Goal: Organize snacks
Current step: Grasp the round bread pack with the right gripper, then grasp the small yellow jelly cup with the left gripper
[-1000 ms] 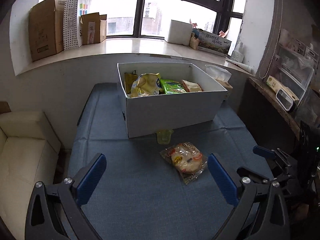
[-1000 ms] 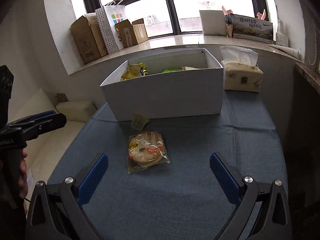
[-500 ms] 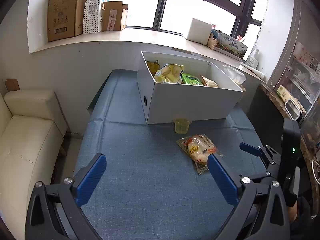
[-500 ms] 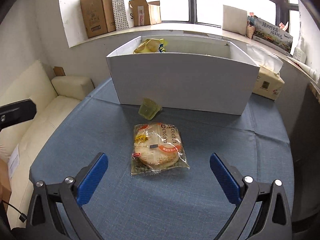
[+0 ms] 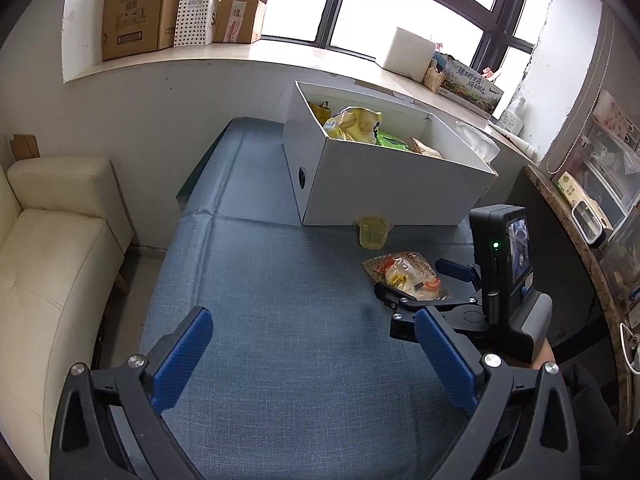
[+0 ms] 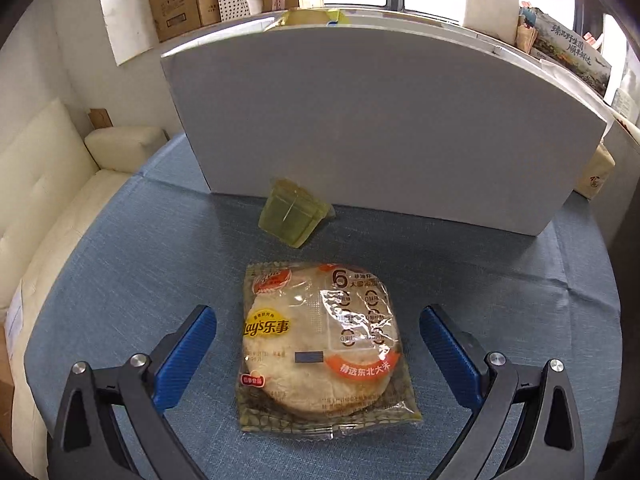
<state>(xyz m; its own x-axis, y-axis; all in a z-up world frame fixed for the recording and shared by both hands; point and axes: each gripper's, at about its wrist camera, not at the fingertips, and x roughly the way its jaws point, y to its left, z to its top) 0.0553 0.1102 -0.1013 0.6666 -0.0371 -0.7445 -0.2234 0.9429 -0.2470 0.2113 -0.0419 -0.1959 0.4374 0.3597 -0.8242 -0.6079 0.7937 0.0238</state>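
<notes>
Right gripper [image 6: 318, 344] moved closer, wide around rice cracker pack [image 6: 322, 350]: clear wrapper, round pale cakes; left gripper [image 5: 312, 354] wide, empty.

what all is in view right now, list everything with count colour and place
clear-wrapped round rice cracker packet: 1, tan with orange and yellow print, flat on the cloth between the right tool's fingers
small translucent plastic cup: 1, yellow-green, tipped against the box front
large open cardboard box: 1, white, far end of the table
snack bags: several, yellow and green, inside the box
blue fabric table cover: 1, blue
cushioned sofa: 1, cream, left of the table
brown cartons: several, on the windowsill
tissue pack: 1, beige, right of the box
left tool: 1, black with blue pads, open, over bare cloth
right tool: 1, same, open, straddling the packet
</notes>
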